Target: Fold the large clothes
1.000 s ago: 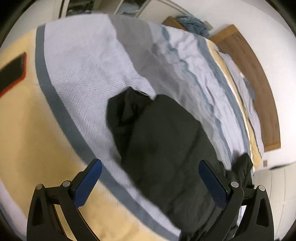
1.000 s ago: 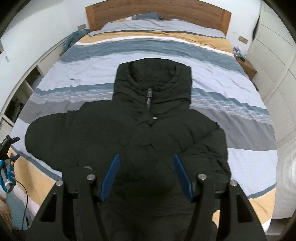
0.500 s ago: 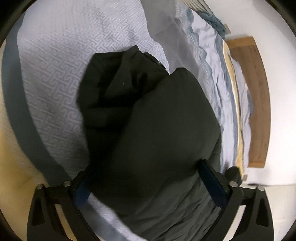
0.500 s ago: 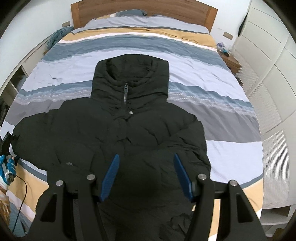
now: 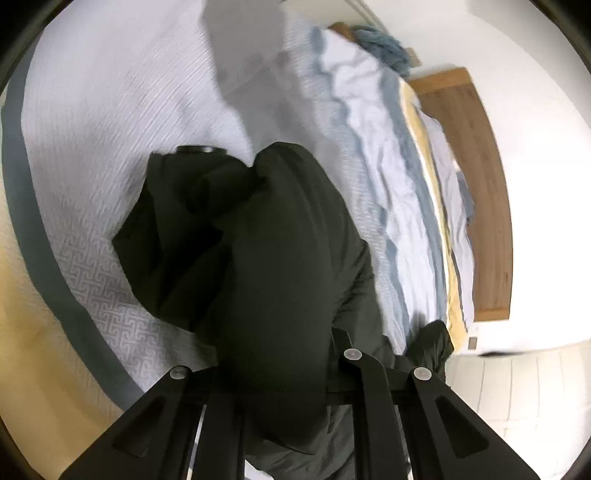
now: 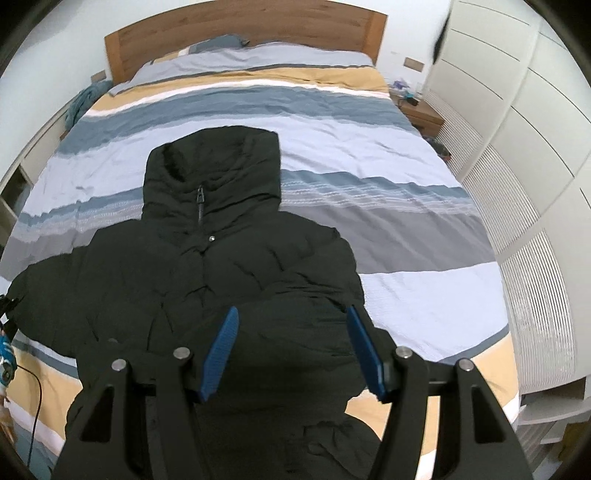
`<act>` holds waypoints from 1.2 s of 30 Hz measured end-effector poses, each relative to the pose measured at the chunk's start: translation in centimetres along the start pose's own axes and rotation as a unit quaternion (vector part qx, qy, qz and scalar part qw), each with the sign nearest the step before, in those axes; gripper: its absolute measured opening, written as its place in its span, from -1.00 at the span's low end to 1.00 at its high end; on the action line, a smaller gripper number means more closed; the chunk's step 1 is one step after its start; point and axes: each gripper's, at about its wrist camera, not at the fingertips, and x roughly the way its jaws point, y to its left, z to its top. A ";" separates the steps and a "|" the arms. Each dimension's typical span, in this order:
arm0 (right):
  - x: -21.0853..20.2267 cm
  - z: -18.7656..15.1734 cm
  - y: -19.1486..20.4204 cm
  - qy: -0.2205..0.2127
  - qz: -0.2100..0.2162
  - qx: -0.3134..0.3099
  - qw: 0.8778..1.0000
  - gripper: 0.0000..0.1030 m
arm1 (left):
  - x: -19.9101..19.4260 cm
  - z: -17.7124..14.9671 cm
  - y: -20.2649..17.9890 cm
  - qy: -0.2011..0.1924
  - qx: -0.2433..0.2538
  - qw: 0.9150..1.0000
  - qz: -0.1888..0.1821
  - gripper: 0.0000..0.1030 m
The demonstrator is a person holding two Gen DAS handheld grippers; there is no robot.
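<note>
A black hooded puffer jacket (image 6: pixel 221 266) lies face up on the striped bed, hood toward the headboard, zipper shut. Its left sleeve (image 5: pixel 258 258) fills the left wrist view. My left gripper (image 5: pixel 273 369) is shut on that sleeve; the padded fabric bulges between the jaws and hides the pads. My right gripper (image 6: pixel 291 354) is open and empty, hovering above the jacket's lower right part, where the right sleeve lies folded over the body.
The striped duvet (image 6: pixel 369 155) covers the bed, with a wooden headboard (image 6: pixel 240 33) behind. White wardrobe doors (image 6: pixel 517 147) stand at the right. A bedside table (image 6: pixel 421 110) holds small items. A blue cloth (image 6: pixel 83 101) lies at the left.
My left gripper moved onto the sleeve and closed on it. The right wrist view has shifted, with the jacket now lower and to the left in it; the right gripper stayed open.
</note>
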 end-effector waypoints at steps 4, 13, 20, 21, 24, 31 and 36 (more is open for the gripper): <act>-0.6 -0.5 -1.2 -0.006 0.001 0.010 1.000 0.16 | -2.0 -0.9 -3.4 -0.011 0.052 0.999 -0.006 -0.75; -2.1 -1.5 -5.1 -0.023 0.014 0.063 0.998 0.16 | -5.2 -6.1 -12.6 -0.005 0.190 0.981 -0.033 -0.76; -3.1 -2.5 -7.3 -0.034 0.008 0.073 0.997 0.16 | -4.8 -12.6 -20.0 0.029 0.311 0.948 -0.053 -0.76; -3.2 -2.7 -7.5 -0.035 0.008 0.074 0.997 0.16 | -4.6 -14.0 -20.9 0.038 0.329 0.942 -0.054 -0.76; -3.3 -3.4 -8.7 -0.035 0.010 0.087 0.996 0.16 | -3.6 -17.4 -22.6 0.062 0.374 0.924 -0.054 -0.76; -2.9 -5.2 -11.7 -0.028 0.003 0.120 0.992 0.16 | -0.1 -24.4 -23.6 0.122 0.443 0.887 -0.041 -0.76; -2.5 -6.3 -13.4 -0.023 -0.002 0.140 0.990 0.16 | 2.3 -28.6 -23.6 0.150 0.484 0.862 -0.019 -0.76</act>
